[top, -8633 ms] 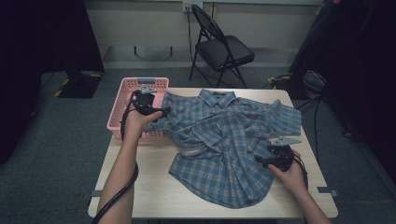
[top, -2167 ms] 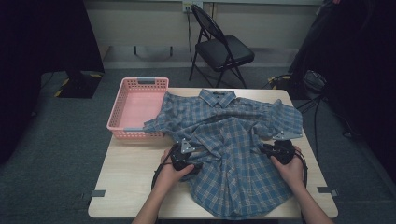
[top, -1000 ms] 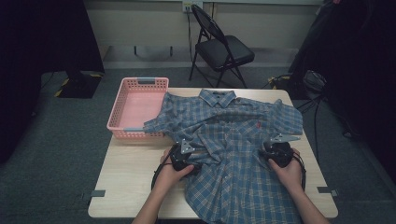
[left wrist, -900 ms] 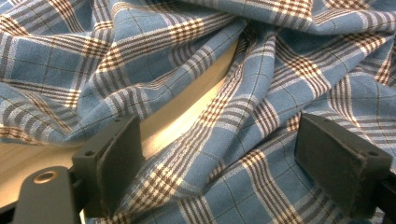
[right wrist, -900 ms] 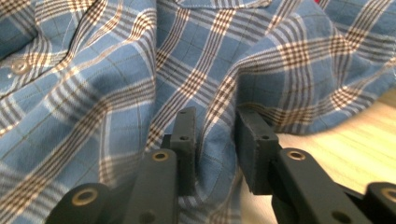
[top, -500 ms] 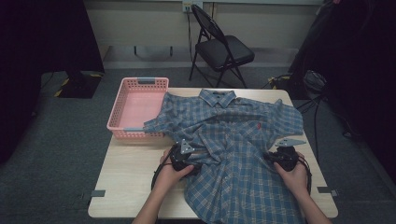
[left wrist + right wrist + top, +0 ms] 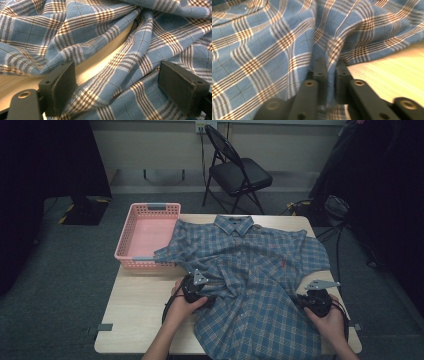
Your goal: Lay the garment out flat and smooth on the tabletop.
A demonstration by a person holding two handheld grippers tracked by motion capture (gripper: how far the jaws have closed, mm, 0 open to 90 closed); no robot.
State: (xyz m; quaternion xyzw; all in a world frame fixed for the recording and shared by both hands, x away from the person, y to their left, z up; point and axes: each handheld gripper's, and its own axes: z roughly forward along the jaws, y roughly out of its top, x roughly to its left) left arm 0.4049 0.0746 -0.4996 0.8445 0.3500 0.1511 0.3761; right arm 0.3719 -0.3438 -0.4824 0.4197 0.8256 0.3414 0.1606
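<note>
On the wooden table, the right hand-held gripper pinches the plaid shirt; the left hand-held gripper gapes.

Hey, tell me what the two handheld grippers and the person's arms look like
Both the left gripper and the right gripper are black, each topped by a grey three-cornered plate. A black cable trails from each. Their fingers are flat dark blocks on black arms with round bolt holes. The forearms are bare, with no sleeves showing.

surface: wooden table | on it: plaid shirt, pink basket
</note>
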